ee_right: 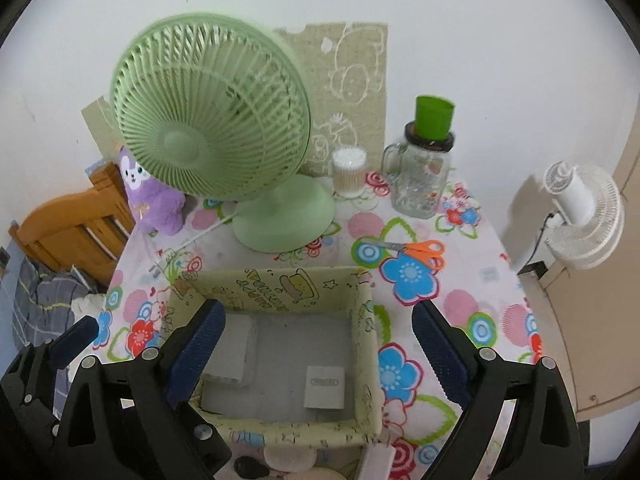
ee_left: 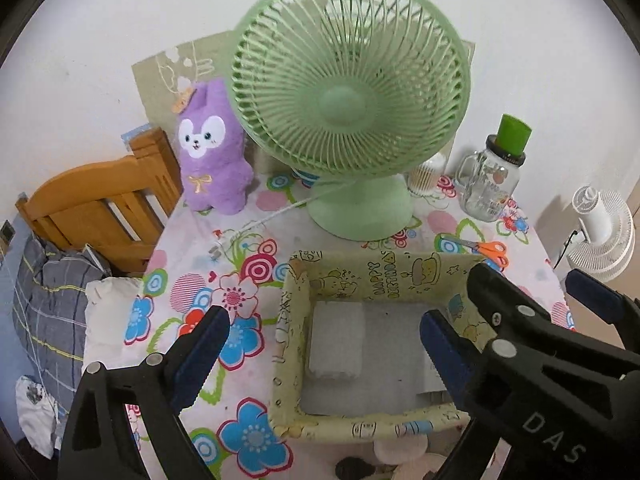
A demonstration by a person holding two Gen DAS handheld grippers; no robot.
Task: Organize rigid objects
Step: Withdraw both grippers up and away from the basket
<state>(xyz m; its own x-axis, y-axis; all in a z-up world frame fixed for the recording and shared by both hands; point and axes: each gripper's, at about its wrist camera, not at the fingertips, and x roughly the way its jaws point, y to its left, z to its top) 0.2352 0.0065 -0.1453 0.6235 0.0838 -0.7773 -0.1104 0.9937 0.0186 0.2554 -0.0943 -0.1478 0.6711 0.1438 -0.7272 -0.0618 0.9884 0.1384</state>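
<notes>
So the biggest thing on the flowery table (ee_right: 460,312) is the green desk fan (ee_right: 212,120), sitting at about 11 o'clock from the storage box in the right wrist view, with a purple plush (ee_left: 214,152) off at 10 o'clock behind it. The yellow cartoon-print box (ee_right: 362,320) is front and center, and that's clearly where stuff is supposed to go. Inside it there's already a pale rectangular block (ee_left: 336,340) on the left half and a small white flat box (ee_right: 325,386) toward the near right corner, so I'd guess a couple of items are sorted. Still out on the table: a glass mug jar (ee_right: 420,184) with a green cup (ee_right: 434,118) on its lid at 1 o'clock, a tub of cotton swabs (ee_right: 350,172) at 12, and the orange scissors (ee_right: 424,254) lying just beyond the box's far right corner at 1 o'clock. My read is the scissors are the likely next grab, but that's a guess. Both grippers hover over the box pointing forward and down: the left gripper (ee_left: 324,334) has its jaws spread wide with nothing in them, and the right gripper (ee_right: 318,324) is likewise released and empty, straddling the box's opening.
</notes>
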